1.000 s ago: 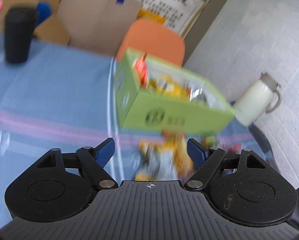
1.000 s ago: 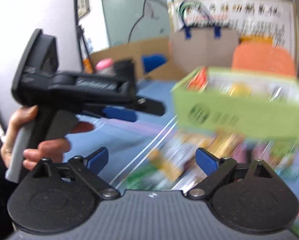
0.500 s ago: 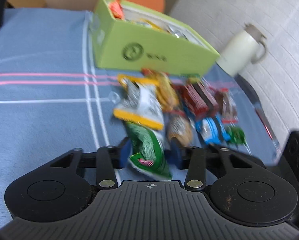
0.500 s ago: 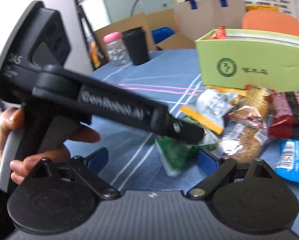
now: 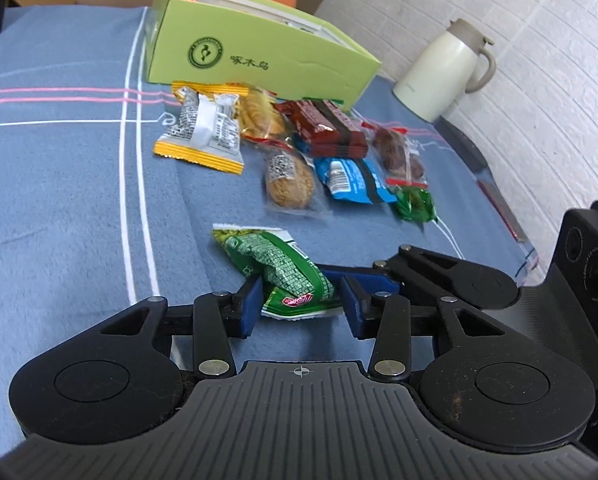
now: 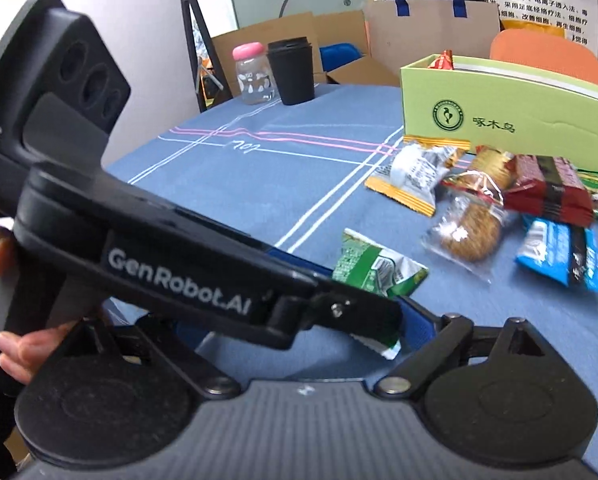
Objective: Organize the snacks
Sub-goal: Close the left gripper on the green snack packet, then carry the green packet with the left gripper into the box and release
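My left gripper [image 5: 302,305] is shut on a green snack packet [image 5: 277,270], gripping its near end; the packet's far end rests on the blue tablecloth. The same packet [image 6: 373,270] shows in the right wrist view, held by the left gripper [image 6: 363,312], which crosses in front of my right gripper. My right gripper's [image 6: 283,332] right pad [image 6: 417,326] shows beside the packet; its left finger is hidden, so its state is unclear. A green box [image 5: 259,56] with snacks inside stands behind a pile of loose snacks [image 5: 299,148].
A cream thermos jug [image 5: 445,68] stands at the right by the white wall. A black cup [image 6: 291,70] and a pink-lidded jar [image 6: 253,72] stand at the far side. An orange chair [image 6: 547,56] and a paper bag [image 6: 431,28] are behind the table.
My left gripper has come down from above the table to the near green packet and closed on it. The right gripper has moved in close beside the left one.
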Demonstrator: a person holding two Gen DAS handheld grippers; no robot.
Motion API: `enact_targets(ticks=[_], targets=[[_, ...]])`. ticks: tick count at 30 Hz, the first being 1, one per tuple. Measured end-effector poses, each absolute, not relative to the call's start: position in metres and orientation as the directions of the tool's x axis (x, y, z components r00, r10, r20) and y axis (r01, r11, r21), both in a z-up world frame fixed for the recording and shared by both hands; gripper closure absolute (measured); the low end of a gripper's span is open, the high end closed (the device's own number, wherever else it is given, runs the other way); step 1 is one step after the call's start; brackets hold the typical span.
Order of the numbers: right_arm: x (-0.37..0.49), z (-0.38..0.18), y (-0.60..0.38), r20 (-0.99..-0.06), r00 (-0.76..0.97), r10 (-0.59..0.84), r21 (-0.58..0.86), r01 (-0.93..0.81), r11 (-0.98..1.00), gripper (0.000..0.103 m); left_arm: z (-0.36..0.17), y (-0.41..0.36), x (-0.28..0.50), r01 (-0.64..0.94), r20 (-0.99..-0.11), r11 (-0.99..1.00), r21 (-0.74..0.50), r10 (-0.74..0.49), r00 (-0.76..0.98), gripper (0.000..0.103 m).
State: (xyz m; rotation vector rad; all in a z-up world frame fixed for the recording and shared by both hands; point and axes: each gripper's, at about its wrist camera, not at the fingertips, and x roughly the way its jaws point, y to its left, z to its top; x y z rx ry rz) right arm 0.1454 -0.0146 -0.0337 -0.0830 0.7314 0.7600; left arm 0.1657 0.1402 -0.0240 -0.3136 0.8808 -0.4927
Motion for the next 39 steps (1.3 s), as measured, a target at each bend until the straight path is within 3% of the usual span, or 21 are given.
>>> enact_targets(ticks=[10,17,25,29,32,36,39], targets=[[0.141,-0.041,-0.021,-0.594,0.618,0.516,0.208,-0.501,0.840,0.009,-0.021,0.153,0.171,0.158,-0.664,0.865,-0.476,-0.471,0.580,0.047],[0.142,-0.041,-0.027,-0.583,0.616,0.530,0.221,-0.508,0.833,0.010,-0.021,0.158,0.170,0.146,-0.652,0.852,-0.502,-0.484,0.584,0.047],[0.139,-0.038,-0.009,-0.593,0.651,0.473,0.085,-0.534,0.841,0.012,-0.016,0.151,0.174,0.192,-0.641,0.847,-0.495,-0.505,0.578,0.048],[0.146,-0.041,-0.006,-0.610,0.637,0.471,0.081,-0.541,0.837,0.031,-0.024,0.148,0.179,0.187,-0.657,0.849,-0.494,-0.505,0.560,0.053],[0.148,-0.044,-0.004,-0.604,0.651,0.459,0.056,-0.540,0.840,0.032,-0.024,0.147,0.180,0.190,-0.651,0.845,-0.500,-0.511,0.561,0.054],[0.142,-0.045,-0.008,-0.591,0.661,0.463,0.047,-0.544,0.838,0.043,-0.026,0.139,0.173,0.201,-0.657,0.865,-0.460,-0.483,0.579,0.081],[0.143,-0.041,-0.014,-0.596,0.653,0.467,0.069,-0.538,0.840,0.045,-0.027,0.137,0.172,0.184,-0.644,0.855,-0.485,-0.491,0.587,0.086]])
